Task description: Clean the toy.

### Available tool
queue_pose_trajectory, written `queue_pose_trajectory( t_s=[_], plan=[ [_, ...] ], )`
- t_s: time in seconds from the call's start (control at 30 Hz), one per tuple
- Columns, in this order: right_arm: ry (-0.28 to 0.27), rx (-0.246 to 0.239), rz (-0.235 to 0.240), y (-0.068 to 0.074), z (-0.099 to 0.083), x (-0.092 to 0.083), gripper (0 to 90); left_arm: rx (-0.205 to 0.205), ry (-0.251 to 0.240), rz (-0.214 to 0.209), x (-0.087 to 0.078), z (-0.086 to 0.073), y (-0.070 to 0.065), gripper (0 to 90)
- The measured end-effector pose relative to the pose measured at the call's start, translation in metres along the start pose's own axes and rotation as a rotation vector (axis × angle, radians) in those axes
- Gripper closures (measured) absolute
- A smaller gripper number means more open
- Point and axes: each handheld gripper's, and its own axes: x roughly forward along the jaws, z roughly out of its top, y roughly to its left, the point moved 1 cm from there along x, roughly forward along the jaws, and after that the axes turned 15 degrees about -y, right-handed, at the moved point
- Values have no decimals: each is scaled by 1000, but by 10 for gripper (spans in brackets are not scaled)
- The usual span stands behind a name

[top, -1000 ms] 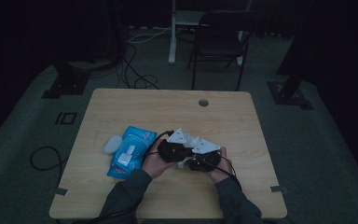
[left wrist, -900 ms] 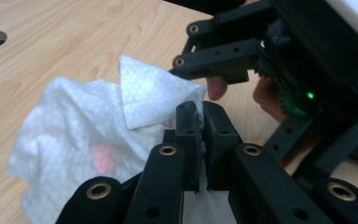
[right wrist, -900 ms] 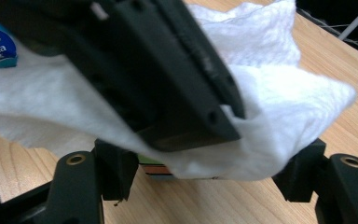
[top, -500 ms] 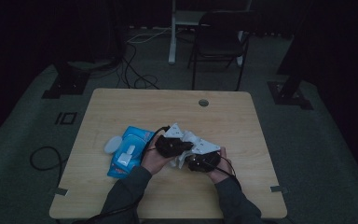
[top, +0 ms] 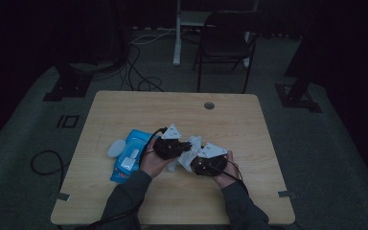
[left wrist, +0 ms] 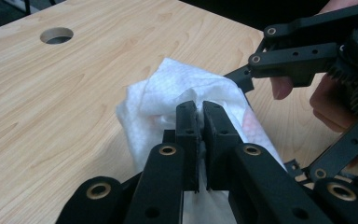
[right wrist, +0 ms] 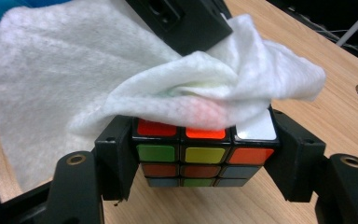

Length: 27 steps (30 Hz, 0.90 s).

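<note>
Right gripper point(right wrist: 205, 154) jaws clamped on puzzle cube point(right wrist: 205, 156); high view hides cube under white wipe point(top: 188, 152). Left gripper point(left wrist: 200, 135) jaws pinched on wipe, draped over cube.

1. Wooden table point(top: 249, 120) with a round hole point(top: 209, 105) near its far edge
2. Left gripper point(top: 184, 147) and right gripper point(top: 197, 162) meet over a crumpled white wipe point(top: 189, 151) (cables trailing)
3. Blue wipes pack point(top: 130, 155) lies left, a white lid point(top: 115, 148) just beside it
</note>
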Motion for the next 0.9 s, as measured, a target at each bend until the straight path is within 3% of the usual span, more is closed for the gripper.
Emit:
queue_pose_trajectory(
  t_s=[0.77,0.9],
  plan=[
    [-43,45,-7,-9,3,-8,343,-52,10,73,-9,-9,22,866],
    [-59,59,1,-11,4,-9,343,-61,15,67,-9,-11,22,867]
  ],
)
